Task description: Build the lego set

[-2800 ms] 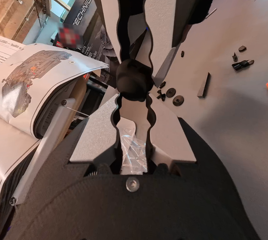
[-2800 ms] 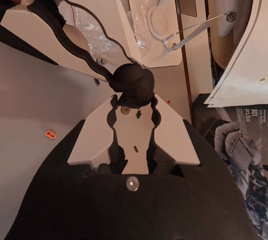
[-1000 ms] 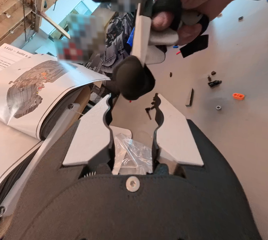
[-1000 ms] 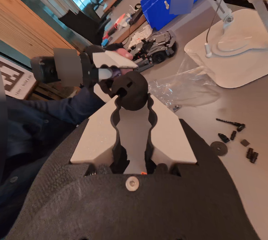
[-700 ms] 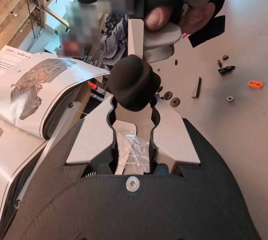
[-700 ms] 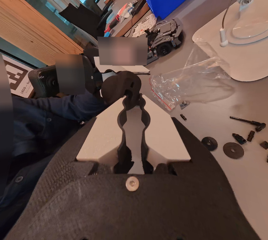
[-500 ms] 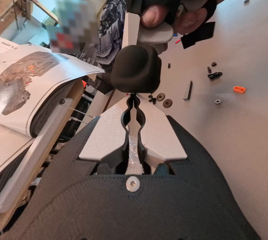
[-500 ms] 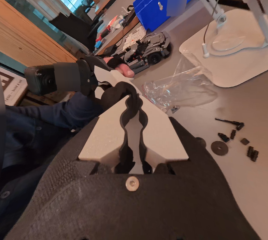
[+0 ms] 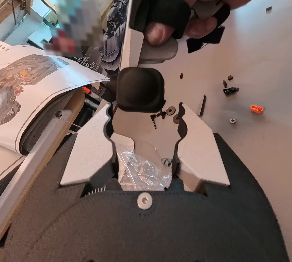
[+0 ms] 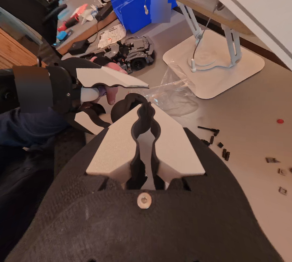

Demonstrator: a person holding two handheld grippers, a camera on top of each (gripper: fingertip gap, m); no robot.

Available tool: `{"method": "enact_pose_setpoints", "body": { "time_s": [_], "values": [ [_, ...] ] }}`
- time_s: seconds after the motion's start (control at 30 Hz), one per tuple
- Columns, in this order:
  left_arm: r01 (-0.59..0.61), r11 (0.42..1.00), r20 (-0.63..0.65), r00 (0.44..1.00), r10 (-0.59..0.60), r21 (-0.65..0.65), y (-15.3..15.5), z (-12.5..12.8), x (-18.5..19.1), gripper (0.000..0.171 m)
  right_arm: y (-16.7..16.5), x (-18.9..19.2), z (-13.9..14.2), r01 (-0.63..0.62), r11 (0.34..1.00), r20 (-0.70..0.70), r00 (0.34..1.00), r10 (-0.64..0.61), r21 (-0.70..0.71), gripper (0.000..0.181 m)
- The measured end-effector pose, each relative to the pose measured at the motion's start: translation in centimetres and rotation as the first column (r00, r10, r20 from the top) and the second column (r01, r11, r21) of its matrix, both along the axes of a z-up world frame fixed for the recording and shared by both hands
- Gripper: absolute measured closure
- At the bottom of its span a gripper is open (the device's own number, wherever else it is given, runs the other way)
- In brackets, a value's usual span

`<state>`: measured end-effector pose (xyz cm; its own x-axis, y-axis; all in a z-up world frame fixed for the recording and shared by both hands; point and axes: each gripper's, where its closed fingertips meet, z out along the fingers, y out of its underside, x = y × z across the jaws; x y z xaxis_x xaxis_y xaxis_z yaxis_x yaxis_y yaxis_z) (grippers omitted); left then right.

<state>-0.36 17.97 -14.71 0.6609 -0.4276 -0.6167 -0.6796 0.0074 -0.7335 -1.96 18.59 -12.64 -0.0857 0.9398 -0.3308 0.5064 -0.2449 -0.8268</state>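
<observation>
The right tool clamps a black rubber tyre above the worktop; the left tool gapes, released. A mostly built grey car waits beyond, loose pieces unused.

Bare table rightward (small black parts scattered), stand base leftward.

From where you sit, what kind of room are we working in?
Probably a workshop or lab office, not a home: a grey worktable strewn with small parts, a blue bin and tools on a further bench, a partly built grey model car.
</observation>
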Motion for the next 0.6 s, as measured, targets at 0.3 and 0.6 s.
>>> {"method": "enact_pose_setpoints", "body": {
  "time_s": [0.3,0.6],
  "values": [
    [-0.036,0.996,0.000,0.999,0.036,0.087,0.2,0.9,-0.1,0.111,-1.2,-0.5,1.4,0.006,0.980,-0.021,1.000,-0.002,0.198,0.169],
    [0.087,0.910,0.004,0.995,-0.096,0.405,-5.3,9.1,0.7,0.111,-0.4,1.4,6.7,-0.062,0.998,-0.320,0.946,0.057,-0.003,0.144]
  ]
}}
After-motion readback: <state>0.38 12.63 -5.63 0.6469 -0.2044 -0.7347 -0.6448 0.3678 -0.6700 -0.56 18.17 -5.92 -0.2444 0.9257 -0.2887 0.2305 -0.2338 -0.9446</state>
